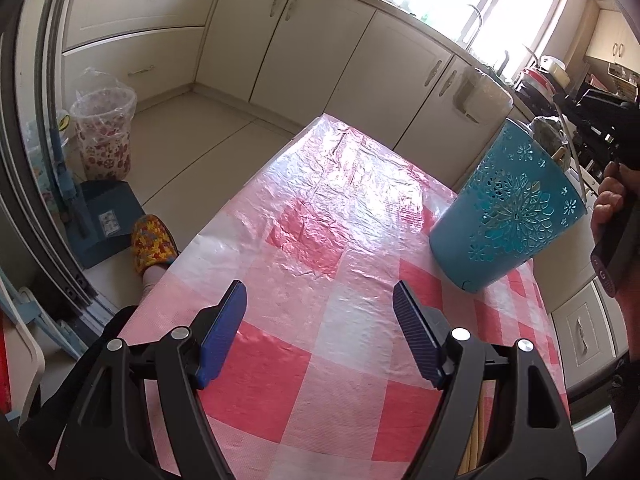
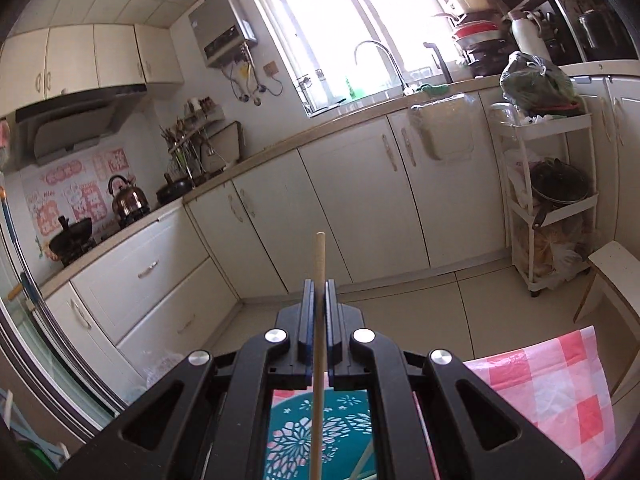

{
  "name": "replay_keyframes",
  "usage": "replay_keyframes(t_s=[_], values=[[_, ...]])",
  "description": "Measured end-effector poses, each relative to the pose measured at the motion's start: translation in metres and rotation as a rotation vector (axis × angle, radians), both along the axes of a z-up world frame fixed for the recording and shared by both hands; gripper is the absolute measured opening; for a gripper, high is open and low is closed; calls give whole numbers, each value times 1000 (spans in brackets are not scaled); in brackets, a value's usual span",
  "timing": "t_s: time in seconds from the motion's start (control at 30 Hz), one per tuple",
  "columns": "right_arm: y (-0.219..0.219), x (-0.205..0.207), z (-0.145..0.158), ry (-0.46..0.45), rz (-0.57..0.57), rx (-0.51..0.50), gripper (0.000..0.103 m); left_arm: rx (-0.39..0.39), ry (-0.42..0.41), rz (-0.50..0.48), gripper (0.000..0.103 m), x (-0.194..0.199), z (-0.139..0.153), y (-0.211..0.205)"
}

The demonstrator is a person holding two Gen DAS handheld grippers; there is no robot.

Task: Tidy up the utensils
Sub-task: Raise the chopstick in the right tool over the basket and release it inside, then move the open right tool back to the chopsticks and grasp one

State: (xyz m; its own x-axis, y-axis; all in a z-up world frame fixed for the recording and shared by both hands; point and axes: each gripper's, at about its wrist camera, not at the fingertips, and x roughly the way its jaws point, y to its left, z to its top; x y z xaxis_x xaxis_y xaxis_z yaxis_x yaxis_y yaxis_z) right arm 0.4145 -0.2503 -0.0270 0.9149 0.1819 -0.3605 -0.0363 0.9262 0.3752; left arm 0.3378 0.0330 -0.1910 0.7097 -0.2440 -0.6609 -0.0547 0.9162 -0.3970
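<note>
right fingers [image 2: 308, 312] tight on chopstick [image 2: 320, 264]

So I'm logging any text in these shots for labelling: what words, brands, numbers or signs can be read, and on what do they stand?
Nothing reads clearly.
Pink wall stickers behind the stove: lettering too blurred to read.
Label on the blue box on the floor: too small to read.
Yellow sticker by the door frame: unreadable.
Water heater: no legible brand.
Teal holder: only a cut-out flower pattern, no text.
</note>
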Motion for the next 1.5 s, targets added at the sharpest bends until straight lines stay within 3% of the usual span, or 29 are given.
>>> replay_keyframes(t_s=[0.43,0.53,0.63,0.93,1.07,1.33,1.5], values=[[0,-6,-10,32,21,-13,7,-14,7,15,72,1,-1,3],[0,-18,-9,33,38,-11,9,-22,7,21,72,0,-1,4],[-4,-36,-5,18,45,-5,20,-23,8,24,72,0,-2,4],[-17,-96,-6,11,41,-4,23,-8,27,24,72,3,-3,1],[-15,-136,-35,78,20,6,25,4,34,15,72,3,-3,-2],[11,-188,-122,343,49,12,25,29,46,1,75,4,-4,-7],[19,-202,-146,418,60,24,26,41,52,-3,77,5,-4,-9]])
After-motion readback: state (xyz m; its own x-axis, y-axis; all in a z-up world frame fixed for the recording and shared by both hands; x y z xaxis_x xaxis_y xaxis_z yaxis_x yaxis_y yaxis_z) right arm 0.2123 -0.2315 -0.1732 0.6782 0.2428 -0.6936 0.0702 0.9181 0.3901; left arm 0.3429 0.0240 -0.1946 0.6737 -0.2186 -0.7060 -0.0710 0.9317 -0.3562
